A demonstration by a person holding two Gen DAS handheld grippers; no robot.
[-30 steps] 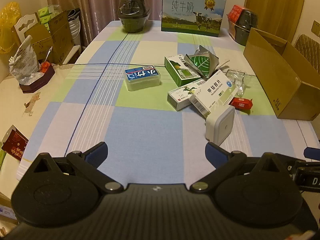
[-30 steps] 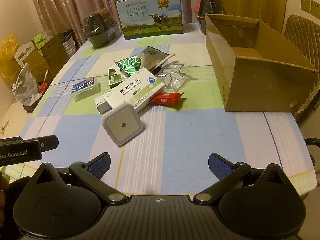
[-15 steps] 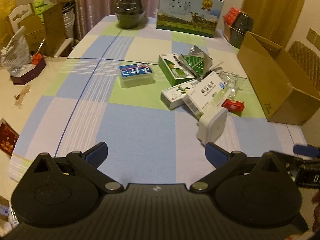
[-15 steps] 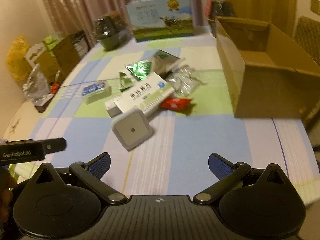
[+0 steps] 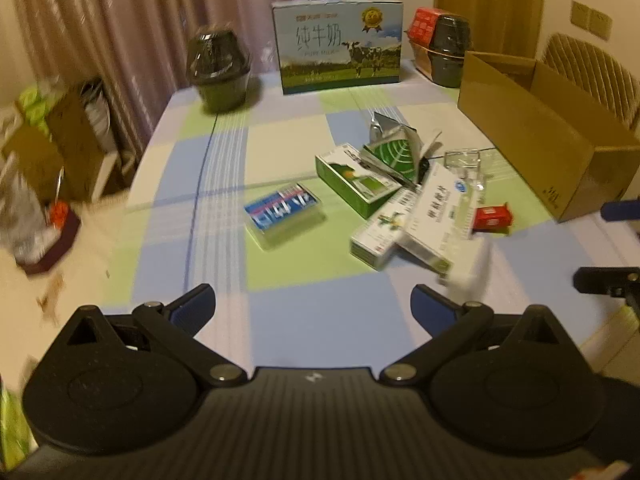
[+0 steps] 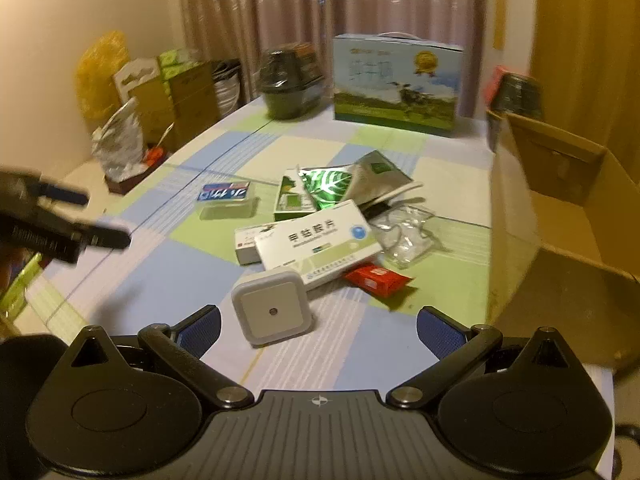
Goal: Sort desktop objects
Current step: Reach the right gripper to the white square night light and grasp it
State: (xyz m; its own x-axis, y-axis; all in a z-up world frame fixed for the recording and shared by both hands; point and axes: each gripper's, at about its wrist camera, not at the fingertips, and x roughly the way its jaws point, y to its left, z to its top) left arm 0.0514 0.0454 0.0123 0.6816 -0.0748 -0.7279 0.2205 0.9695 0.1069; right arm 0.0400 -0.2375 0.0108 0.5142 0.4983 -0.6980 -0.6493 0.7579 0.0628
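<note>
Both tongs have swung since a second ago: left tongs [image 5: 313,305] now point more toward the curtain end of the bench [image 5: 320,332], right tongs [image 6: 318,326] have moved in on the clutter, with the white square night light [image 6: 273,307] now just ahead of their left finger. Both tongs released, jaws spread wide, nothing between them. Clutter sits mid-bench toward the right edge: night light nearest the front edge, white medicine box [image 6: 318,242] touching it behind, a smaller white box [image 6: 250,242] tucked under that one's left end, red packet [image 6: 376,279] just beside its right end, clear plastic wrapper [image 6: 406,236] behind the packet. Green box [image 5: 356,184] and green leaf foil bag [image 5: 394,152] lie further back, touching. Blue-topped pack [image 5: 284,214] lies apart to the left. Open cardboard box [image 5: 532,136] stands along the right edge. Milk carton [image 5: 338,58] stands at the far edge. Left view blurred.
</note>
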